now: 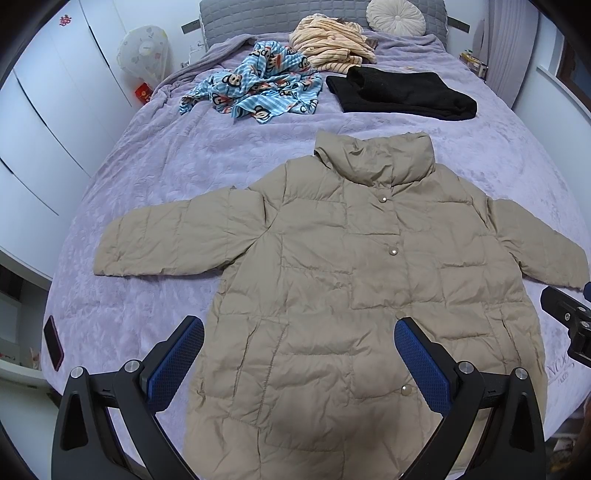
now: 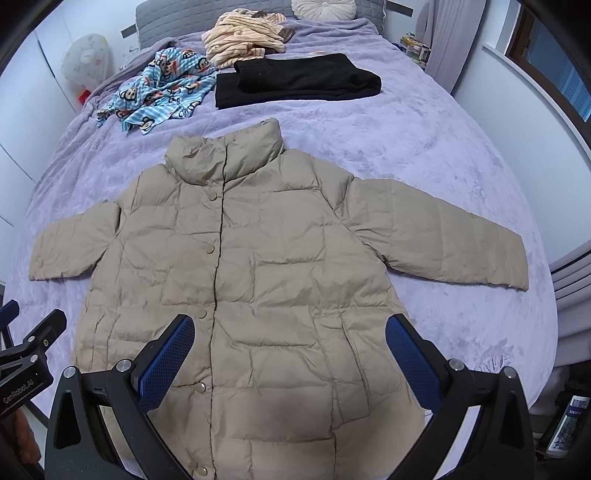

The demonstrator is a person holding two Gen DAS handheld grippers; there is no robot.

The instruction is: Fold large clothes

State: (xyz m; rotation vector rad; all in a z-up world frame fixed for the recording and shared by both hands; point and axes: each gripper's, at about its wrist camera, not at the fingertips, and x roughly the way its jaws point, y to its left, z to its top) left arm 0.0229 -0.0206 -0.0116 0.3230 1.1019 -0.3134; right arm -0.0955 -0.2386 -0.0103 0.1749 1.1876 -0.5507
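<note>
A beige puffer jacket [image 1: 332, 266] lies flat on the purple bed, front up, snapped shut, collar toward the headboard and both sleeves spread out sideways. It also shows in the right wrist view [image 2: 266, 266]. My left gripper [image 1: 299, 332] is open and empty, hovering over the jacket's lower left part. My right gripper [image 2: 290, 332] is open and empty, hovering over the jacket's lower right part. The right gripper's body [image 1: 569, 321] shows at the right edge of the left wrist view, and the left gripper's body [image 2: 29, 350] at the left edge of the right wrist view.
A folded black garment [image 1: 402, 94], a blue cartoon-print garment [image 1: 255, 88] and a striped cream garment [image 1: 332, 42] lie near the headboard, with a round cushion [image 1: 395, 16] behind. A phone [image 1: 53, 343] lies at the bed's left edge [image 1: 122, 155]. White wardrobes stand left.
</note>
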